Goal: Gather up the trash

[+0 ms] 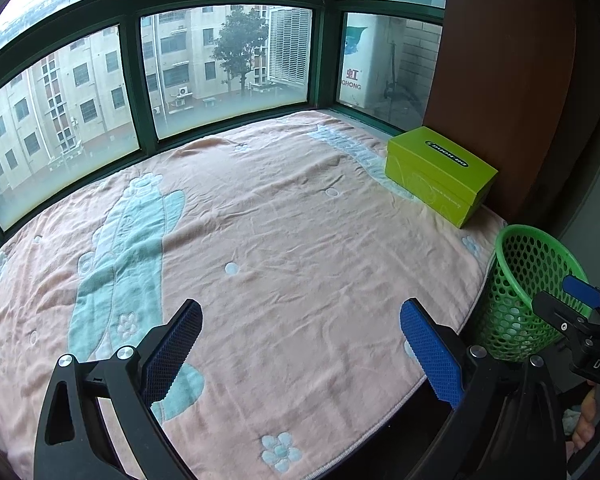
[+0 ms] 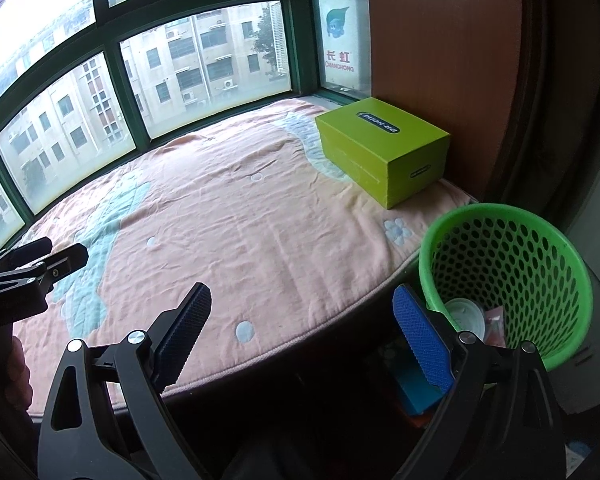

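A green mesh basket (image 2: 500, 210) stands on the floor off the bed's right corner, its rim (image 1: 516, 232) just below the blanket edge. Inside it lie a white cup (image 2: 466, 314) and a reddish wrapper (image 2: 494, 320). My right gripper (image 2: 302, 292) is open and empty over the bed's front edge, its blue right finger beside the basket. My left gripper (image 1: 302, 306) is open and empty above the pink blanket (image 1: 284, 216). Each gripper shows in the other's view: the left gripper (image 2: 66, 254) at far left, the right gripper (image 1: 568, 300) in front of the basket. No loose trash shows on the blanket.
A lime-green box (image 2: 384, 152) sits at the blanket's back right corner against a brown wooden panel (image 2: 440, 40). Green-framed windows (image 1: 228, 64) close off the back and left. A blue object (image 2: 412, 392) lies in the dark under the bed edge. A person's hand (image 2: 4, 368) holds the left gripper.
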`<state>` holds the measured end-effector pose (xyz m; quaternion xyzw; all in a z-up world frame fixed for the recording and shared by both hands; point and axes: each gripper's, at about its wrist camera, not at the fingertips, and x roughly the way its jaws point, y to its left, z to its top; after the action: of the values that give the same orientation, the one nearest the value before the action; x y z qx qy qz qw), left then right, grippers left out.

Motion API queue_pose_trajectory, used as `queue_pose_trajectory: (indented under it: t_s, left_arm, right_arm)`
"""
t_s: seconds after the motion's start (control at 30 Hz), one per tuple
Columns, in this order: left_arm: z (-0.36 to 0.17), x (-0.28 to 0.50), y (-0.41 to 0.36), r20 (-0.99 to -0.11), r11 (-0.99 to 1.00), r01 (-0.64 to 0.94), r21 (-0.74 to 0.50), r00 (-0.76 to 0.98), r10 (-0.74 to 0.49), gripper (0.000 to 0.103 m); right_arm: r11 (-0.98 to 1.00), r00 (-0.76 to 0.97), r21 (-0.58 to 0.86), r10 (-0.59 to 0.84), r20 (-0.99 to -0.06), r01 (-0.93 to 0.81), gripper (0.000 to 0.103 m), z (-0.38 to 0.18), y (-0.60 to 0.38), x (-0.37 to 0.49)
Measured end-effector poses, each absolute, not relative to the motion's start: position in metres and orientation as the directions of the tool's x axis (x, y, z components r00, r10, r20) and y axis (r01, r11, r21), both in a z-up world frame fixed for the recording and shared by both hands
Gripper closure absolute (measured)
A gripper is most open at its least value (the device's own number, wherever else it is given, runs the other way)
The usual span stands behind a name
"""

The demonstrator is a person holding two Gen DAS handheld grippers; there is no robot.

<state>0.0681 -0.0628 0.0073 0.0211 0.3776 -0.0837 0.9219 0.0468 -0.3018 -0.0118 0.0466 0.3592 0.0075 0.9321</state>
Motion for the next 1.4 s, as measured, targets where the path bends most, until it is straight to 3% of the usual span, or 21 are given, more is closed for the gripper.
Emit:
queue_pose_trajectory:
  t_s: [1.4]
  left_arm:
    - [0.0004, 0.0659, -0.0646, -0.706, 0.986, 0.163, -0.034, 0.694, -0.139, 0.007]
  right_arm:
    - [0.995, 0.734, 0.099, 0.055, -0.676, 0.016, 0.011, -0.0147, -0.2985, 0.0470]
